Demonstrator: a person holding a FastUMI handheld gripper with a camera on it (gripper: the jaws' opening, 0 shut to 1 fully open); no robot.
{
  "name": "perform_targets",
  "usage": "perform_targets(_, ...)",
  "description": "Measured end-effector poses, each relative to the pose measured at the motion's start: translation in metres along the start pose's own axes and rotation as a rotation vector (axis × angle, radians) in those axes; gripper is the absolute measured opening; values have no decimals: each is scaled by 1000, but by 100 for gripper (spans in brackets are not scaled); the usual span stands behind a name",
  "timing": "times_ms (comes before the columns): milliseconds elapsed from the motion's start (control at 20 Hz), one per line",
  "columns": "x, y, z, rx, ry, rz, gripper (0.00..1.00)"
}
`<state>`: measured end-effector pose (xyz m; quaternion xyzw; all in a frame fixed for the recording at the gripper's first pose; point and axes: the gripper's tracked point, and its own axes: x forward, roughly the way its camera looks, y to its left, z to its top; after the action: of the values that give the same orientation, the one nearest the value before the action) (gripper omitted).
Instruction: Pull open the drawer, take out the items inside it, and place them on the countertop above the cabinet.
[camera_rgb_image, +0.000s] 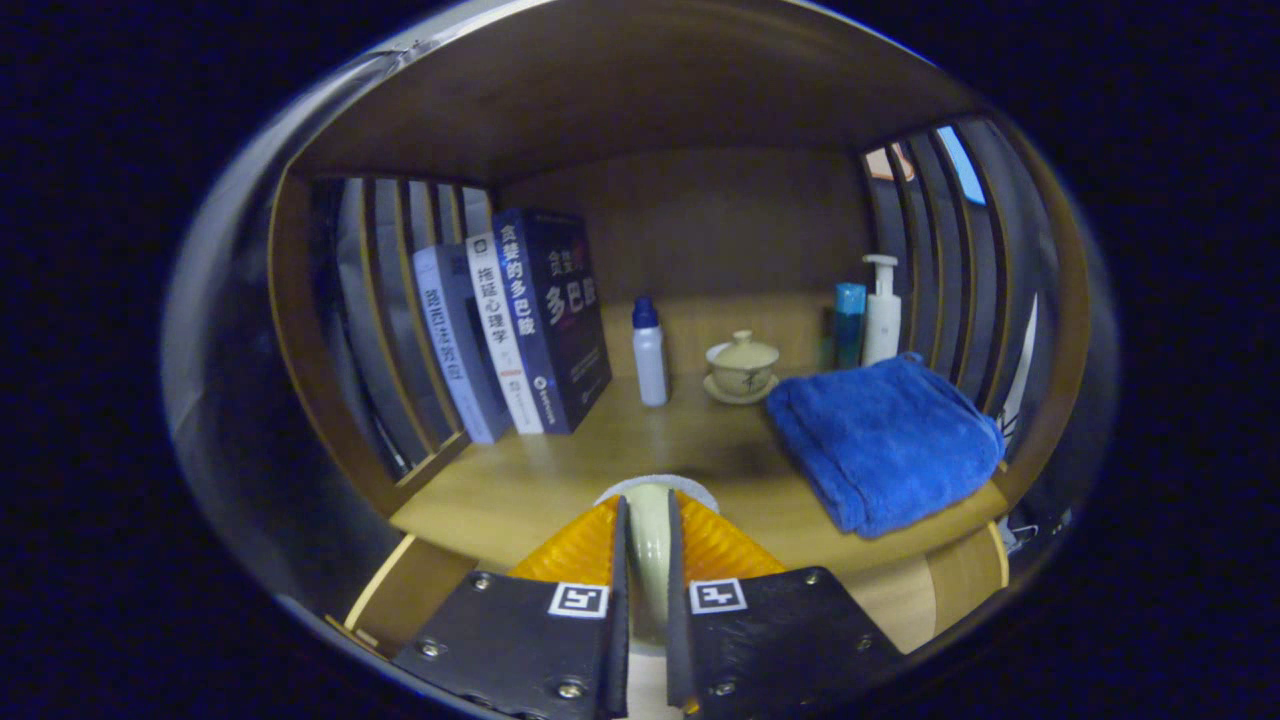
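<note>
Gripper (648, 560) narrow, both fingers pressing a pale, rounded item (650, 535) between them; we take it for a cup or small dish held on edge, but cannot say which. It stands upright in the grip, its thin edge running near to far along the fingers, its top just proud of the fingertips.

We judge this is an item from the drawer, now carried to the table (520, 490). The drawer itself we leave aside. The item hangs over the near edge of the table, about midway along it; whether it touches the wood we cannot tell.

Ahead: open wood straight beyond the fingers. Far left, three books (520, 320) leaning against the slatted side. Far centre, a small bottle (650, 350), then a lidded teacup (742, 365) on a saucer. Right, a folded blue towel (880, 440), near the gripper's right side; behind it a pump bottle (880, 310) and a teal can (850, 320).

The move turns on this: free space lies straight ahead and slightly left; the towel crowds the right. Setting down forward looks safest.
</note>
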<state>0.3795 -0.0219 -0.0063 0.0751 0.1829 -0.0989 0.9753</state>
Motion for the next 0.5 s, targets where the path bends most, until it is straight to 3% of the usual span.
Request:
perform_targets(300,48,4,0,86,18,-53,16)
perform_targets(500,69,2,5,72,2,-68,16)
